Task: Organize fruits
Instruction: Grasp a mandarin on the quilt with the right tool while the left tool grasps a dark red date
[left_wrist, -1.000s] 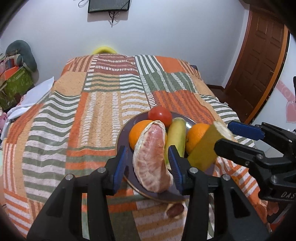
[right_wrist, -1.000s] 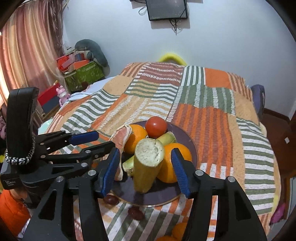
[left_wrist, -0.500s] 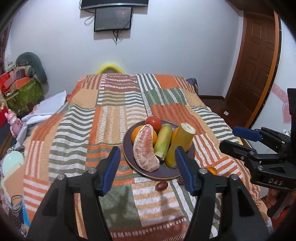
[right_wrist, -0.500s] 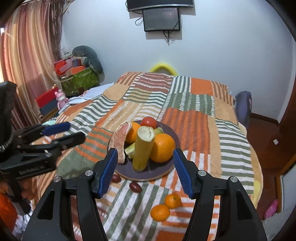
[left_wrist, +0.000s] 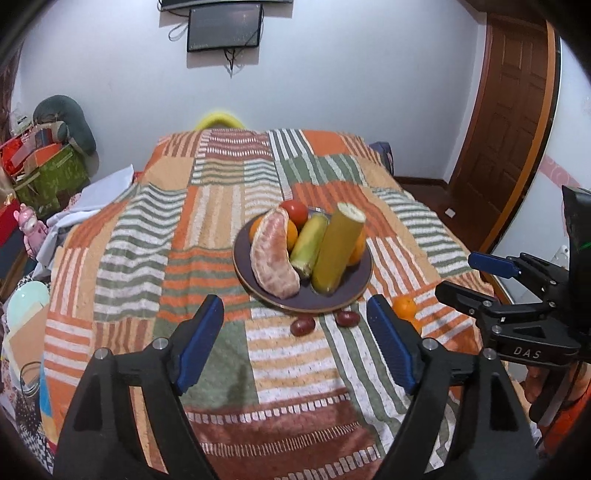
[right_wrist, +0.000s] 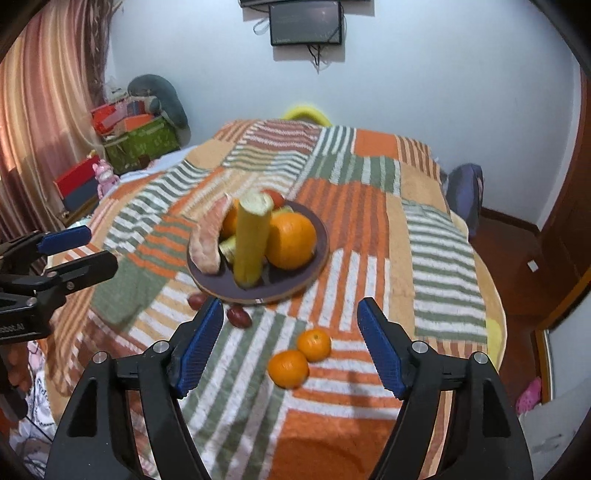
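loose fruit waits at the plate's near edge

both tools hang above the bed (left_wrist: 229, 192) with nothing between their jaws. the left gripper (left_wrist: 295, 343) is opening, pads well apart over bare quilt; the right gripper (right_wrist: 290, 345) is opening too, its pads framing two small mandarins (right_wrist: 301, 354) that lie touching each other on the quilt, untouched by the pads.

the dark plate (left_wrist: 354, 291) sits mid-bed. in the left wrist view a peeled pomelo segment (left_wrist: 275, 254) lies on it at 9 o'clock, a tomato (left_wrist: 294, 211) at 12, a green-yellow piece (left_wrist: 309, 242) in the middle, a tall yellow cut stalk (left_wrist: 338, 251) leaning at 3 against an orange (right_wrist: 291, 240). two dark red dates (left_wrist: 325, 322) lie on the quilt just off the rim at 6 o'clock.

judging by what is still off the plate, the mandarins and dates are next. the mandarins look light, round and firm-skinned but likely to roll on soft bedding: take one across its middle, squeezing gently. the dates are small and smooth, easy to pinch out sideways; close on the short axis. the leaning stalk looks precarious, so anything added at 3 o'clock could topple it. the pomelo flesh is soft and would tear.
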